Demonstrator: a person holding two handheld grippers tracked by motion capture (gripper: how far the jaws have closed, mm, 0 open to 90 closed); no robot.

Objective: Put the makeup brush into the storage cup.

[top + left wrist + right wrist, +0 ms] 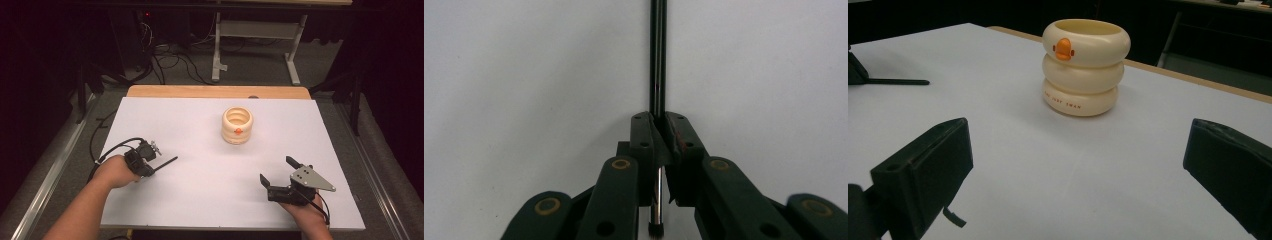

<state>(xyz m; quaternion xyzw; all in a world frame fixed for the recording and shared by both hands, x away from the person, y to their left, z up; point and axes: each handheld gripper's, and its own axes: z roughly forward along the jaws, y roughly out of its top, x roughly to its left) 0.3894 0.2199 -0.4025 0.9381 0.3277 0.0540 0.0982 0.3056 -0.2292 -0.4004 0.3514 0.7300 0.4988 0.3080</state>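
A cream ringed cup (pixel 237 125) with an orange beak mark stands upright on the white table, right of centre toward the back; it also rises ahead in the right gripper view (pixel 1085 65). My left gripper (pixel 152 165) is shut on a thin black pen (pixel 167 162) whose tip points right toward the table's middle. In the left gripper view the pen (pixel 657 60) runs straight up from between the closed jaws of the gripper (pixel 660 135). My right gripper (pixel 277 171) rests near the front right edge, open and holding nothing, its jaws spread wide (pixel 1075 160).
The white sheet (pixel 200 200) covers a wooden table whose far edge (pixel 215 91) shows. Behind it are cables and a white desk frame (pixel 255 45) on the floor. The other gripper's pen (pixel 895 81) shows at the left in the right gripper view.
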